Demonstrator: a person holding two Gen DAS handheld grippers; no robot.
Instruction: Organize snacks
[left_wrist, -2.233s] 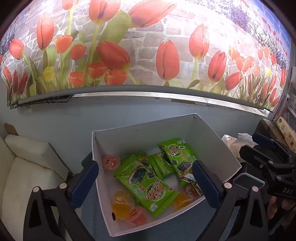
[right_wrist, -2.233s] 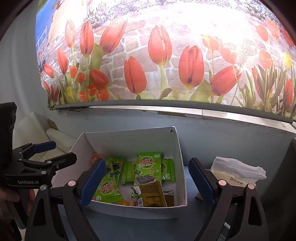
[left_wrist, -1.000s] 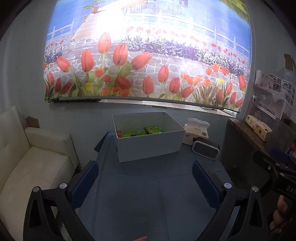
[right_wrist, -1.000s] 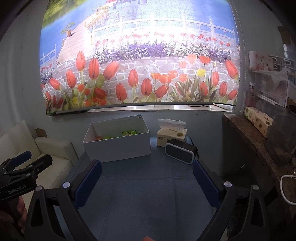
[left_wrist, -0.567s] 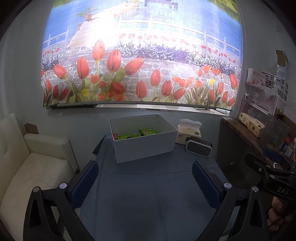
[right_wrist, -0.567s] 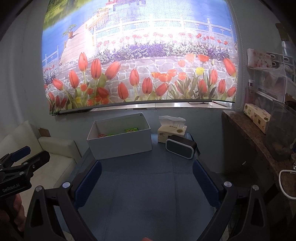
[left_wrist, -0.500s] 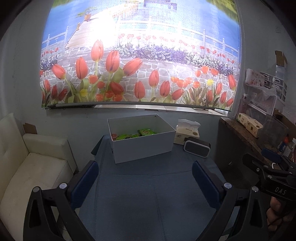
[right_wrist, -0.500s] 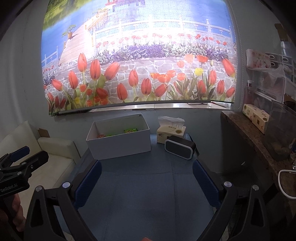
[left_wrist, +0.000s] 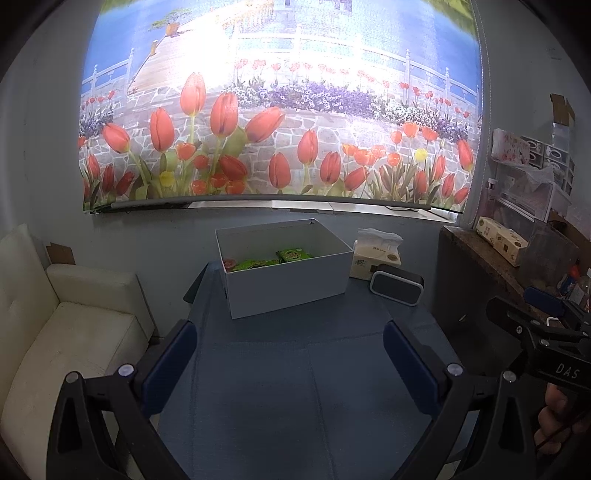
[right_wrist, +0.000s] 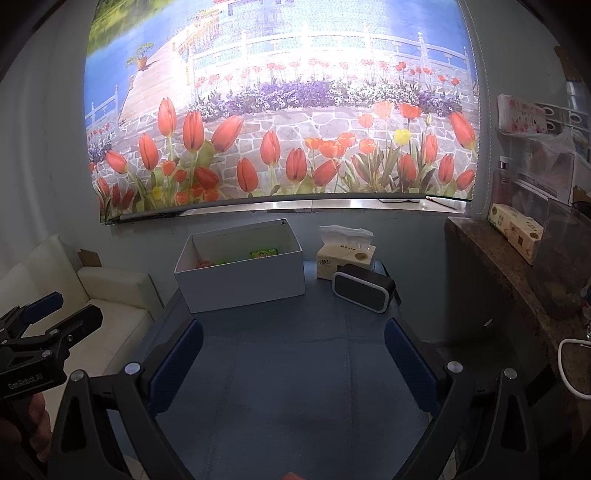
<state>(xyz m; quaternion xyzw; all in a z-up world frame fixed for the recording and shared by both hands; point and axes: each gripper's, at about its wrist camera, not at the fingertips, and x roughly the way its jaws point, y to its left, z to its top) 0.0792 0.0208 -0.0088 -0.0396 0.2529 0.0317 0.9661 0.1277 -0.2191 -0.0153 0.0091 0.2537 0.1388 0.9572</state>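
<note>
While both grippers hang over the near part of the blue table (left_wrist: 306, 398), neither touches or holds anything. The left gripper (left_wrist: 290, 360) has its jaws spread wide, with bare cloth showing between the blue pads (left_wrist: 166, 365). The right gripper (right_wrist: 293, 360) is spread just as wide over the same cloth, and it also shows at the right edge of the left wrist view, with part of a hand (left_wrist: 557, 421) under it.

The white box (left_wrist: 288, 284) sits at the far side of the table, well apart from both grippers. Its top is open, its long axis runs roughly left to right, and it is turned slightly so that the left near corner points toward the left camera. Inside lie the snacks: green packets (left_wrist: 271, 260) flat on the bottom, and a small red cup (left_wrist: 229, 263) at the left end. Only their tops show over the near wall.

Just right of the box stands a tissue pack (right_wrist: 345, 260), with a dark speaker (right_wrist: 364, 288) in front of it. A white sofa (left_wrist: 62, 332) sits left of the table.
</note>
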